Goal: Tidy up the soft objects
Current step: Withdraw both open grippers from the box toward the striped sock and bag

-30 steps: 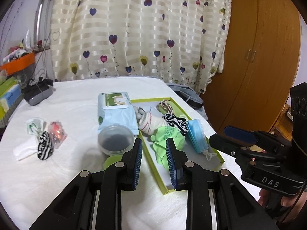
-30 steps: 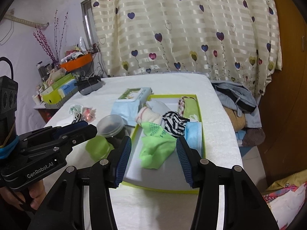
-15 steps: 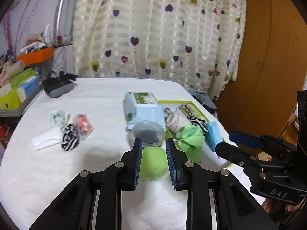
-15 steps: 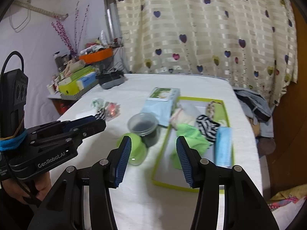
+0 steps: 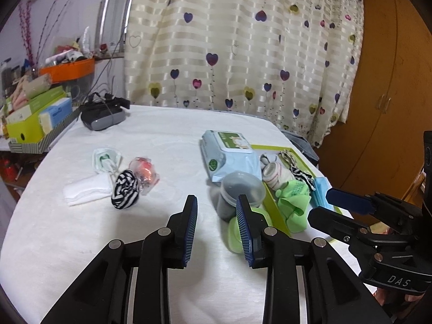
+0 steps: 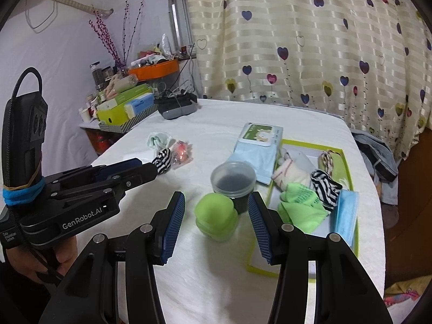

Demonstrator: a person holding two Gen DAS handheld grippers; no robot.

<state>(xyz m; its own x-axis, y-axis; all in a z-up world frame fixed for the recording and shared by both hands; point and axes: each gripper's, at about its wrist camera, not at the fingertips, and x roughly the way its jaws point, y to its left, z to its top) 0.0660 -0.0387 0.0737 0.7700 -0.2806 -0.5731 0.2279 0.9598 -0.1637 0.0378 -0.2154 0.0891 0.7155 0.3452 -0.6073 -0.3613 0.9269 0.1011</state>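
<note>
Both jaws are empty: the left gripper (image 5: pixel 216 225) is narrow and opening over bare cloth, the right gripper (image 6: pixel 216 226) stands wide above a green ball (image 6: pixel 216 216). On the white table (image 5: pixel 81 243), a striped sock (image 5: pixel 125 189), white cloth (image 5: pixel 87 190) and wrapped item (image 5: pixel 144 171) lie loose at left. A green-rimmed tray (image 6: pixel 348 162) at right holds socks (image 6: pixel 302 205) and a mask (image 6: pixel 347 216), beside a wipes pack (image 6: pixel 259 145) and a lidded cup (image 6: pixel 233 181).

I read "GenRobot.AI" on my left gripper (image 6: pixel 155 171) body, and "DAS" on my right gripper (image 5: pixel 324 208) body.
</note>
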